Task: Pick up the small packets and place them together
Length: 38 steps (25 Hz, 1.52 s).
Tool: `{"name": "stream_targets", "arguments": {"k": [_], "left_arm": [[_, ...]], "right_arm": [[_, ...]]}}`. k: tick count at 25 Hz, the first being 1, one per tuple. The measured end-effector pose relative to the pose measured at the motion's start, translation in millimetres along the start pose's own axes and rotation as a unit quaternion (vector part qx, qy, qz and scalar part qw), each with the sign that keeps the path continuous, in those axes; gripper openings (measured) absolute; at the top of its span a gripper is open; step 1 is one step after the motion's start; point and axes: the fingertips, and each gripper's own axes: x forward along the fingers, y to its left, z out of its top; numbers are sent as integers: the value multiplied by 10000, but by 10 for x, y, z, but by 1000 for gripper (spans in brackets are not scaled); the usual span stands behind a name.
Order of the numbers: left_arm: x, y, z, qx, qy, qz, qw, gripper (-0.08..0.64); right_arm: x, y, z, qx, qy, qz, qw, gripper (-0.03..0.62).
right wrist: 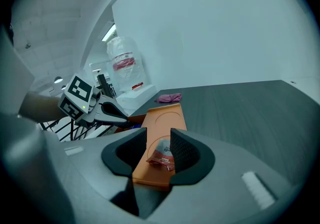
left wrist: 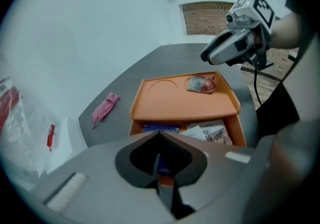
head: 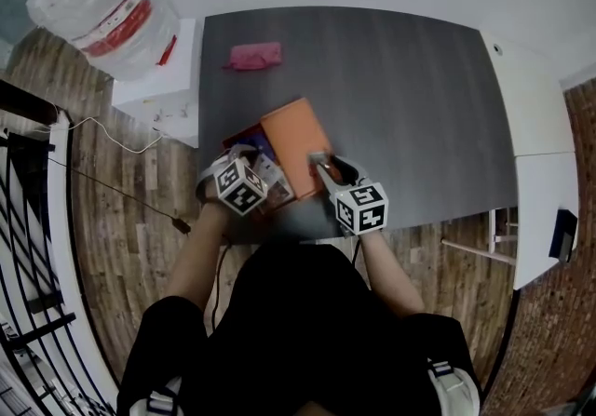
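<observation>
An orange tray (left wrist: 170,101) lies over an orange box (left wrist: 239,130) that holds several small packets (left wrist: 212,133). My left gripper (left wrist: 159,154) hangs above the box's near side, shut on a thin blue packet (left wrist: 162,167) with print on it. A red and white packet (right wrist: 162,158) lies on the tray (right wrist: 162,118). My right gripper (right wrist: 159,143) is open just over it, one finger to each side, without touching it. In the head view the left gripper (head: 268,183) and the right gripper (head: 323,165) flank the tray's near end (head: 296,140).
The dark grey table (head: 410,98) carries a pink cloth (head: 253,56) at its far left. Beyond the left edge stands a white block (head: 172,93) with a large water bottle (head: 102,5). A cable (head: 121,191) runs over the wooden floor at left.
</observation>
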Motion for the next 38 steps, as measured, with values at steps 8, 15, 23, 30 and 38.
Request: {"name": "stream_targets", "arguments": {"k": [8, 15, 23, 30, 38], "left_arm": [[-223, 309, 161, 95, -283, 471, 9984, 0], [-285, 407, 495, 478, -684, 746, 9937, 0], [-156, 273, 853, 910, -904, 558, 9902, 0], [32, 134, 1138, 1281, -973, 415, 9861, 0], [183, 329, 1399, 1636, -942, 726, 9793, 0]], "right_arm": [[-27, 64, 130, -155, -182, 23, 9997, 149], [-106, 9, 201, -157, -338, -145, 9992, 149], [-238, -108, 184, -32, -415, -409, 9983, 144], [-385, -240, 98, 149, -443, -643, 9968, 144], [-463, -389, 26, 391, -458, -854, 9945, 143]]}}
